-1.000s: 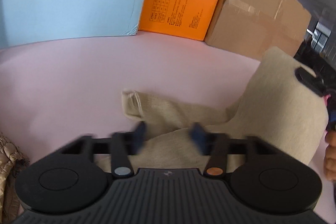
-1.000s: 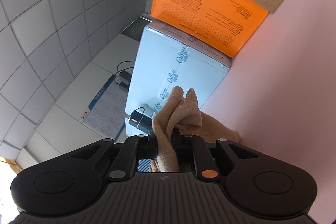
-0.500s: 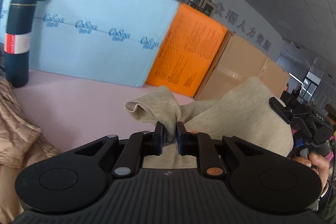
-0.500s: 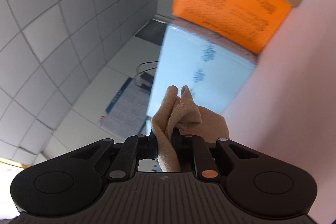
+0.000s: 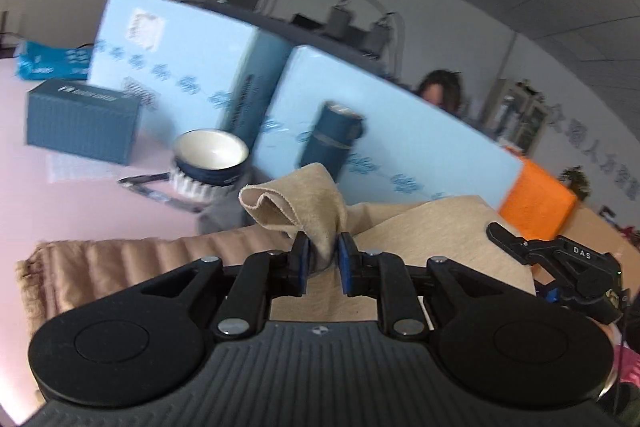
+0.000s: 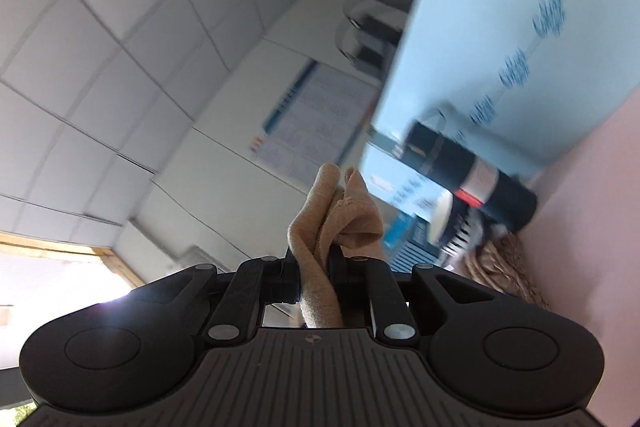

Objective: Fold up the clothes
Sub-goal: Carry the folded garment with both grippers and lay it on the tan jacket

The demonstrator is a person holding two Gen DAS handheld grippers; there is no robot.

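A beige knit garment [image 5: 432,247] hangs lifted between my two grippers above the pink table [image 5: 80,203]. My left gripper [image 5: 323,247] has a bunched edge of it between its blue pads; the jaws are opening but the cloth still sits pinched there. In the right wrist view my right gripper [image 6: 314,259] is shut on another gathered corner of the beige garment [image 6: 344,223], pointing up toward the ceiling. One of its black fingers [image 5: 504,235] shows at the right of the left wrist view, against the cloth.
A tan quilted garment [image 5: 120,267] lies under the left gripper. Behind stand a bowl [image 5: 210,155], a dark blue flask [image 5: 332,135], a dark blue box [image 5: 80,123], light blue cartons [image 5: 400,131] and an orange box [image 5: 536,203]. A person [image 5: 440,87] sits behind the cartons.
The left gripper, open over the cloth a second ago, closed on its edge and lifted it. Both grippers rose and swung left, bringing the flask and bowl into view.
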